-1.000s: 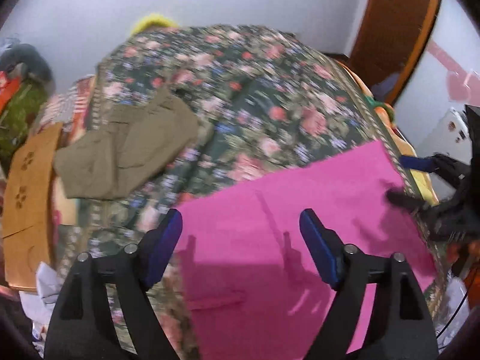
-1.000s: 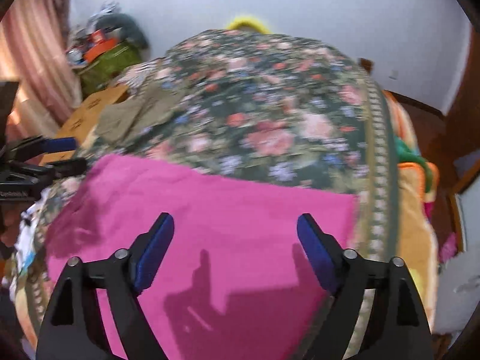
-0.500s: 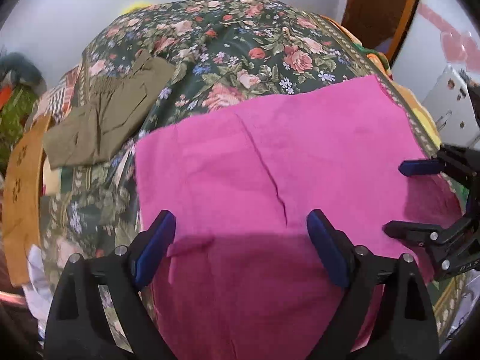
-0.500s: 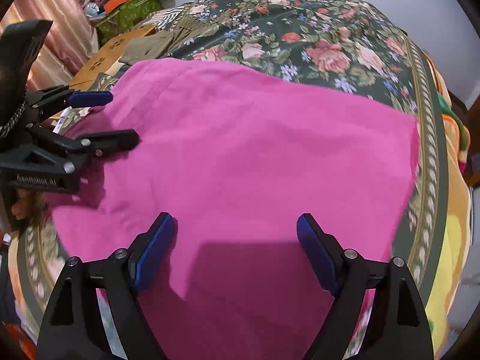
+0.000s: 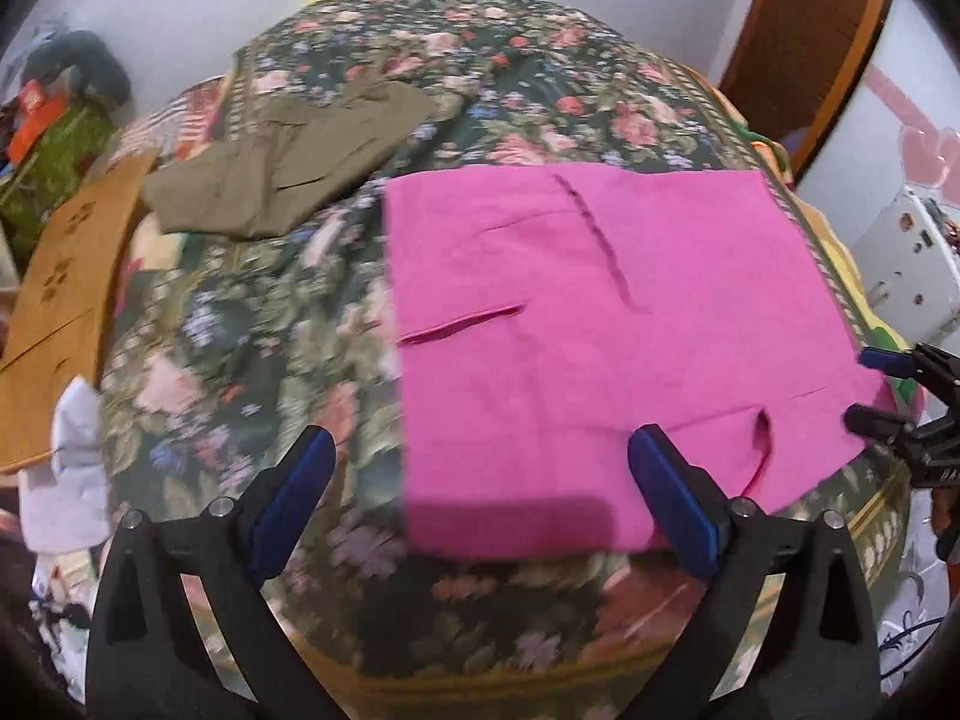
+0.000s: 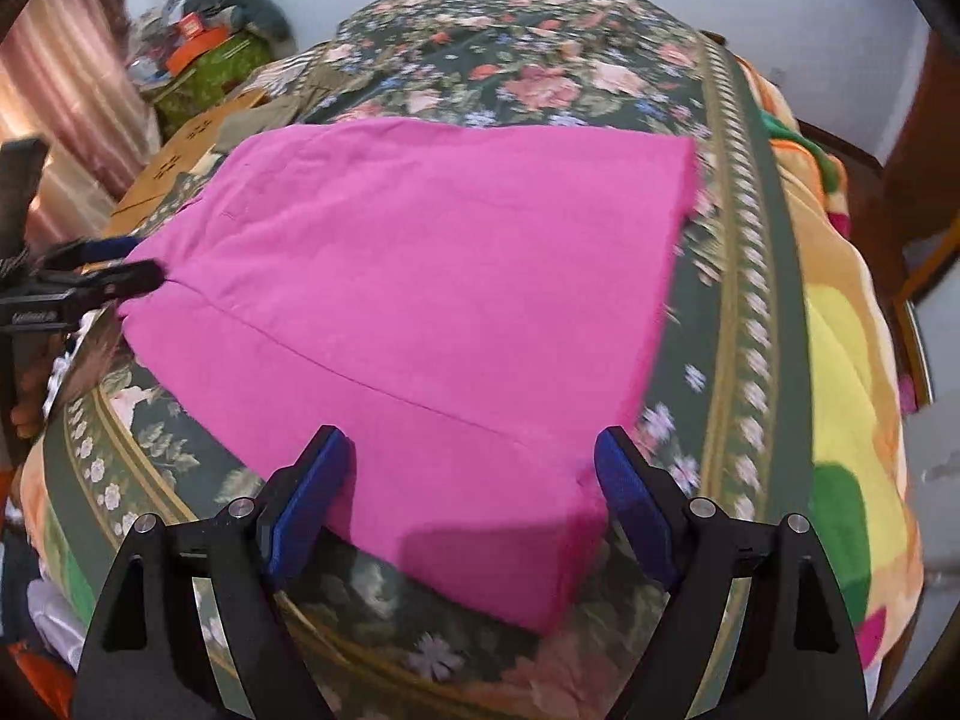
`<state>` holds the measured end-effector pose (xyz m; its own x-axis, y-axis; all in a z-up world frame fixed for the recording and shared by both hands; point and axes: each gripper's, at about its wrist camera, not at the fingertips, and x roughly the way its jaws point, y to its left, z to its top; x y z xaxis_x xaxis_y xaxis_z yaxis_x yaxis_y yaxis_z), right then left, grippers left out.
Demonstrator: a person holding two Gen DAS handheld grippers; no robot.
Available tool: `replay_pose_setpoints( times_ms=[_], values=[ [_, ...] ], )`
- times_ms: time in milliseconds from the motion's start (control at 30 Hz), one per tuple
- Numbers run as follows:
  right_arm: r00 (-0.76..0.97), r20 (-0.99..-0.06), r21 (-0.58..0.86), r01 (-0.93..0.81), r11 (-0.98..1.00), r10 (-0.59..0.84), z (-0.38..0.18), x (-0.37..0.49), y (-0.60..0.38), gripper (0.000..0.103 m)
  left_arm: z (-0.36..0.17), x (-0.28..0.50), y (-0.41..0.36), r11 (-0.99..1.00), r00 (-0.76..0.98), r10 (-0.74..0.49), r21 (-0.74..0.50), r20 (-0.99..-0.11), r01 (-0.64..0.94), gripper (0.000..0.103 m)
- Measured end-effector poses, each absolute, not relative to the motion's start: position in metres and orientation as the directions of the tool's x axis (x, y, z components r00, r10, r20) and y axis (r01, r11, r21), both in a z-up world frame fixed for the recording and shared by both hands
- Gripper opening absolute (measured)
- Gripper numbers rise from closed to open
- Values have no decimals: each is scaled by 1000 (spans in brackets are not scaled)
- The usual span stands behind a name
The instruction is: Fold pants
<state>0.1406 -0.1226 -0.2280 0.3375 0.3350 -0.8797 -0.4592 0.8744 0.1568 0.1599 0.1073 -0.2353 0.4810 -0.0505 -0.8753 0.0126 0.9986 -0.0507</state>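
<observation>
The pink pants (image 5: 600, 324) lie flat on the floral bedspread (image 5: 258, 360), with a pocket slit and a seam crease showing; they also show in the right wrist view (image 6: 432, 300). My left gripper (image 5: 480, 480) is open and empty above the pants' near left edge. My right gripper (image 6: 474, 480) is open and empty above their near right corner. The right gripper shows at the right edge of the left wrist view (image 5: 888, 390). The left gripper shows at the left edge of the right wrist view (image 6: 114, 270), at the pants' edge.
Folded olive pants (image 5: 288, 162) lie at the back left of the bed. A cardboard box (image 5: 60, 282) and white cloth (image 5: 72, 468) are at the left. A wooden door (image 5: 798, 42) and white appliance (image 5: 912, 264) stand to the right. Bags (image 6: 204, 54) sit at the far left.
Both grippers have pulled back toward the near edge of the bed. The pink pants now lie flat with a pocket slit showing. The left view has shifted left.
</observation>
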Motion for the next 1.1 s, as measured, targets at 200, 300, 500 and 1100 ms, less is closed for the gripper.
replay_pose_setpoints(
  times_ms=[200,300,500,1100],
  values=[
    [364,-862,188,-416,890,353,-215,138,-131,82,-221,141,125,998,475,10,-20,-880,-58,100],
    [401,-831,201,-430,880,386,-197,137,-125,82,-212,133,132,993,452,-59,-101,-890,-69,100],
    [433,-785,206,-493,845,444,-180,140,-96,82,-211,128,135,926,434,-282,-361,-855,-109,100],
    [262,-813,345,-501,794,519,-238,153,-73,84,-257,158,148,610,440,-613,-747,-656,-263,102]
  ],
)
